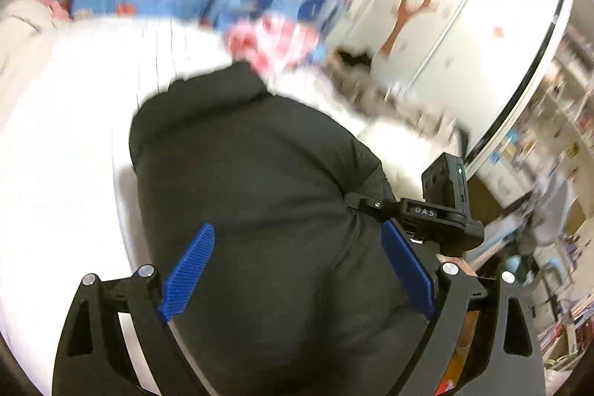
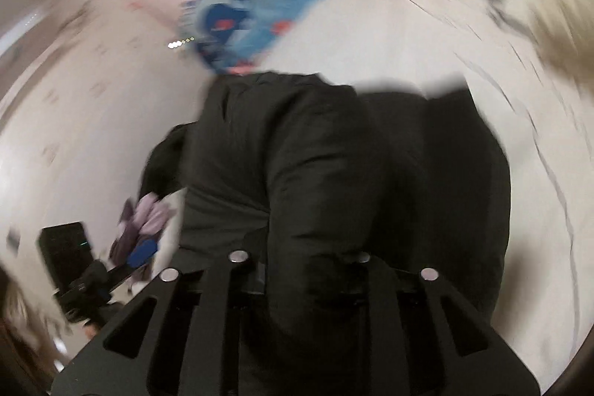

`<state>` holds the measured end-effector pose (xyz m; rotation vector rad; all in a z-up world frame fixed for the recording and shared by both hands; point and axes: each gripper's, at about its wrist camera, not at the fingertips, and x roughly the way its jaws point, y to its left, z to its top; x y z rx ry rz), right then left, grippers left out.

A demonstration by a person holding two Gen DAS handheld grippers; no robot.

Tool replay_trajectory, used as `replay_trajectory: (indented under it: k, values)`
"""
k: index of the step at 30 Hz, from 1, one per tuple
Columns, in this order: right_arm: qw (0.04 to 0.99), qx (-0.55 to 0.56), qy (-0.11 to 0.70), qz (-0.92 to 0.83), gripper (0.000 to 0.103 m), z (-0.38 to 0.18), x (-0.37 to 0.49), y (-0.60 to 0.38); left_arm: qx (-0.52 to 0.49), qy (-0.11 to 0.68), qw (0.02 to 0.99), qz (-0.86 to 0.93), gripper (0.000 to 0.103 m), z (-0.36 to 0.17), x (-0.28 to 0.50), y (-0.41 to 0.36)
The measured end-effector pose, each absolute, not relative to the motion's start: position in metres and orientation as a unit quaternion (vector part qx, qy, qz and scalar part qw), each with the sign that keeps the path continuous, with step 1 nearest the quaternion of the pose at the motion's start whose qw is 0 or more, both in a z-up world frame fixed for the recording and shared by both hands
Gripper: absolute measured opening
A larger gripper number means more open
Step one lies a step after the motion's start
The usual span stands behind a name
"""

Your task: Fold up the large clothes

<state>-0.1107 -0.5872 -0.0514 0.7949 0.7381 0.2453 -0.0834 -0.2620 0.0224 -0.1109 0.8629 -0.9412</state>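
The black jacket (image 1: 252, 195) is spread on the white bed (image 1: 67, 143), its length running toward twelve o'clock. The left gripper (image 1: 297, 270) is held wide open over it, gripping nothing; the right gripper (image 2: 300, 266) is nearly closed, apparently on a jacket fold.

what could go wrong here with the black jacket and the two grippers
1. The black puffy jacket bulges between the left gripper pads without being pinched, so that side may slide free.
2. The right gripper fingers are buried in a thick fold; the bulky fabric could slip out.
3. Both views are blurred by motion; the pink cloth beyond could be dragged along.
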Motion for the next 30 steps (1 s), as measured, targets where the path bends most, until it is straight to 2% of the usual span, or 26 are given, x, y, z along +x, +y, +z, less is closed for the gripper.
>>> replay_trajectory:
  k: [2,4,8,11,13,17,18,19,21,23,24,26,27,30]
  values:
    - [0.838,0.408,0.347,0.108,0.026,-0.088,-0.108,-0.597,0.032,0.407,0.814,-0.413,0.089,-0.008,-0.09,-0.296]
    - [0.826,0.43,0.346,0.11,0.026,-0.102,-0.109,-0.603,0.06,0.416,0.813,-0.403,0.092,-0.025,-0.09,-0.305]
    - [0.849,0.365,0.369,0.104,0.028,-0.078,-0.112,-0.587,0.072,0.438,0.81,-0.383,0.092,-0.017,-0.089,-0.291]
    - [0.854,0.353,0.364,0.116,0.034,-0.078,-0.114,-0.572,0.032,0.402,0.828,-0.389,0.092,0.028,-0.091,-0.284]
    - [0.848,0.356,0.371,0.128,0.037,-0.089,-0.106,-0.562,0.026,0.393,0.825,-0.406,0.092,0.037,-0.09,-0.294]
    - [0.872,0.323,0.359,0.076,0.039,-0.057,-0.117,-0.561,0.116,0.419,0.805,-0.404,0.092,-0.006,-0.099,-0.338]
    - [0.892,0.292,0.341,0.052,0.044,-0.037,-0.122,-0.561,0.129,0.412,0.809,-0.398,0.094,-0.017,-0.105,-0.342]
    - [0.903,0.27,0.333,0.036,0.053,-0.024,-0.123,-0.56,0.131,0.408,0.813,-0.395,0.095,-0.022,-0.108,-0.342]
    - [0.914,0.231,0.335,0.009,0.062,-0.01,-0.118,-0.56,0.129,0.405,0.814,-0.395,0.096,-0.025,-0.108,-0.342]
    - [0.908,0.198,0.367,-0.021,0.073,-0.022,-0.091,-0.563,0.126,0.405,0.814,-0.396,0.096,-0.025,-0.106,-0.342]
    - [0.903,0.196,0.381,-0.029,0.084,-0.036,-0.082,-0.566,0.124,0.406,0.813,-0.398,0.096,-0.027,-0.103,-0.342]
    - [0.887,0.218,0.406,-0.022,0.09,-0.087,-0.062,-0.572,0.107,0.412,0.808,-0.408,0.096,-0.031,-0.094,-0.341]
    - [0.887,0.241,0.393,-0.017,0.092,-0.109,-0.062,-0.575,0.1,0.416,0.805,-0.41,0.096,-0.035,-0.092,-0.339]
    - [0.884,0.25,0.395,-0.021,0.092,-0.12,-0.057,-0.578,0.11,0.425,0.802,-0.406,0.096,-0.049,-0.084,-0.347]
